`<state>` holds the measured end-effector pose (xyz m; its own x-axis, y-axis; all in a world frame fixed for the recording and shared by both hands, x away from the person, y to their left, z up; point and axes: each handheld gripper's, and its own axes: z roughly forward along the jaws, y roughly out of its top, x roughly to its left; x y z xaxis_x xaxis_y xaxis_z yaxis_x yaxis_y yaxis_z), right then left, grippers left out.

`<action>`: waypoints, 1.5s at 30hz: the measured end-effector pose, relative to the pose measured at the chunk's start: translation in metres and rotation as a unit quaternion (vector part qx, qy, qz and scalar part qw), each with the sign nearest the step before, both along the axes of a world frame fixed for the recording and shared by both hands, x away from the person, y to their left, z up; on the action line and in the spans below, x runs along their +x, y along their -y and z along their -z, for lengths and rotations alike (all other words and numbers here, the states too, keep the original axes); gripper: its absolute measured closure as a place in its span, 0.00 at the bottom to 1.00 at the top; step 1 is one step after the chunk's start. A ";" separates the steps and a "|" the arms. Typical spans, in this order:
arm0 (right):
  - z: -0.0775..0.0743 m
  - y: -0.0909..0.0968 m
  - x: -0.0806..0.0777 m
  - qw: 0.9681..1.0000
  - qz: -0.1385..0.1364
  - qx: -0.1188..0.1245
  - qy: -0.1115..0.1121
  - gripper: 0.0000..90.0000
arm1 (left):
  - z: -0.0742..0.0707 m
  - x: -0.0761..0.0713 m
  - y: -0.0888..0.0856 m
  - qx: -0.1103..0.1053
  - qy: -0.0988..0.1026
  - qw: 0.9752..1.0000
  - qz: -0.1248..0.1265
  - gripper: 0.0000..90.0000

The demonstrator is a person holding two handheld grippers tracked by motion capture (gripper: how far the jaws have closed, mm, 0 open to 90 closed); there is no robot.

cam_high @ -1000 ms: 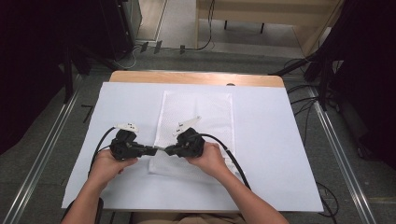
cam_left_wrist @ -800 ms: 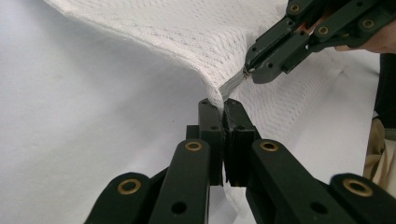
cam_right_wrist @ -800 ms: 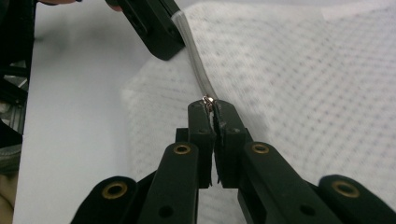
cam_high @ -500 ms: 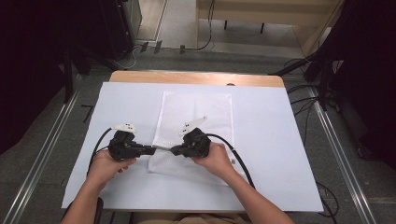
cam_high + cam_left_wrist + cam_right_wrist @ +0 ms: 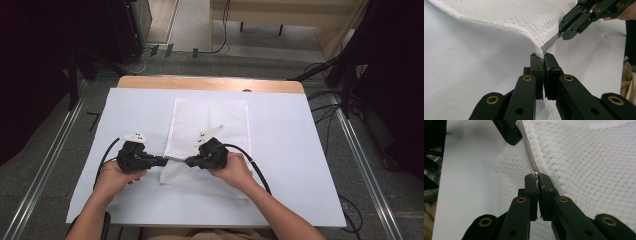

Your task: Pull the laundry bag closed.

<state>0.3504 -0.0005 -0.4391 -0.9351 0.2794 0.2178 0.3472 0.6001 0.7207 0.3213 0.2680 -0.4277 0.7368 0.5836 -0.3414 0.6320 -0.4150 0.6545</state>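
Left gripper (image 5: 543, 56) clamped on corner of mesh bag (image 5: 212, 125), lying mid-table on white sheet (image 5: 290, 150). Right gripper (image 5: 537, 177) pinched zipper pull (image 5: 535, 173). Risk: tiny pull slipping out; hard tug snagging mesh in zipper (image 5: 529, 155).

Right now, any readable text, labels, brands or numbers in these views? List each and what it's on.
None: no legible words, numbers or brand marks in any of the views.
The white mesh zipper bag is unprinted.
The white table cover is blank.
The left tongs and right tongs show brass rivets and no lettering.
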 end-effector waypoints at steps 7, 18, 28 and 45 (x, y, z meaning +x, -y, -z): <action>0.004 0.007 0.000 1.000 0.007 0.003 -0.003 0.98 | 0.000 0.001 -0.001 0.000 -0.007 1.000 0.000 0.98; 0.007 0.019 0.001 1.000 0.022 -0.002 -0.003 0.98 | 0.000 0.002 -0.002 -0.003 -0.004 1.000 -0.004 0.98; 0.007 0.027 0.001 1.000 0.027 -0.006 -0.007 0.98 | 0.000 0.001 -0.002 0.000 -0.004 1.000 -0.004 0.98; 0.005 0.035 -0.001 1.000 0.030 0.001 -0.007 0.98 | 0.000 0.001 -0.002 0.001 -0.004 1.000 0.000 0.98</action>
<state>0.3492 -0.0351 -0.4436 -0.9139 0.3337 0.2310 0.3918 0.5767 0.7169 0.3221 0.2697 -0.4274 0.7340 0.5844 -0.3459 0.6371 -0.4161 0.6488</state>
